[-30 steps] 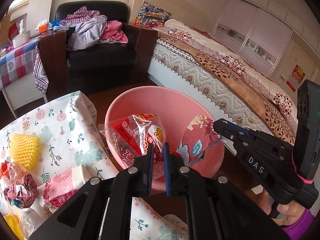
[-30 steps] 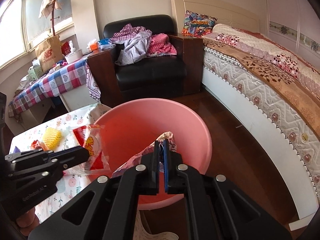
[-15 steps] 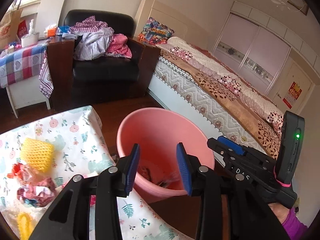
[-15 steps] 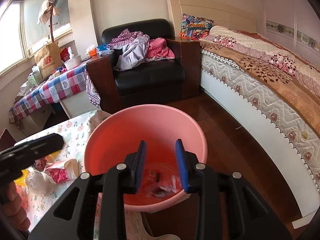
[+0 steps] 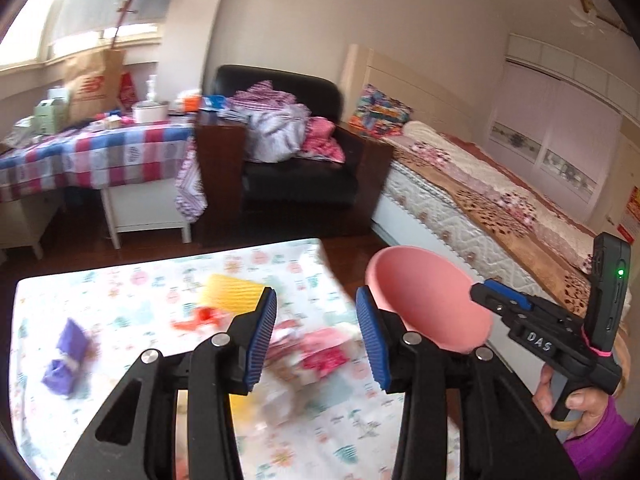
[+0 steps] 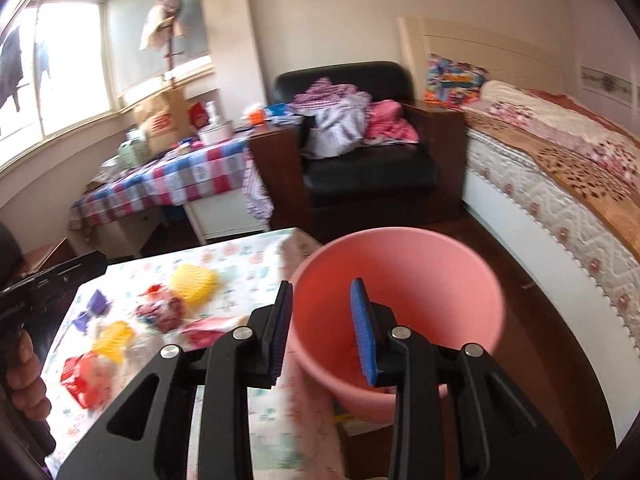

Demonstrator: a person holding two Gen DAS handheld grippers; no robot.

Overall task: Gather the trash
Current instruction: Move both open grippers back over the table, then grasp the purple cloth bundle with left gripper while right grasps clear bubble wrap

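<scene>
A pink bin [image 5: 424, 288] [image 6: 400, 264] stands on the floor at the right edge of a floral-cloth table [image 5: 120, 280] [image 6: 224, 256]. Trash lies on the cloth: a yellow foam net [image 5: 232, 290] [image 6: 194, 280], a purple wrapper [image 5: 66, 354] [image 6: 94, 306], a pink wrapper [image 5: 324, 354] and a red packet [image 6: 78, 376]. My left gripper [image 5: 316, 296] hangs above the pink wrapper, its jaws opening with nothing between them. My right gripper [image 6: 322, 286] is open and empty over the bin's near rim, and appears beside the bin [image 5: 478, 290] in the left wrist view.
Behind the table stand a black armchair [image 5: 296, 176] piled with clothes, a checked-cloth side table [image 5: 100, 152] with clutter, and a bed [image 5: 500, 208] along the right. Dark wooden floor [image 6: 520, 280] runs between bin and bed. A hand in a purple sleeve [image 5: 580, 396] holds the right gripper.
Both grippers were shut on wrappers over the bin; the wrappers dropped in and both jaws opened. The left gripper has swung left and up over the table; the right has drawn back slightly.
</scene>
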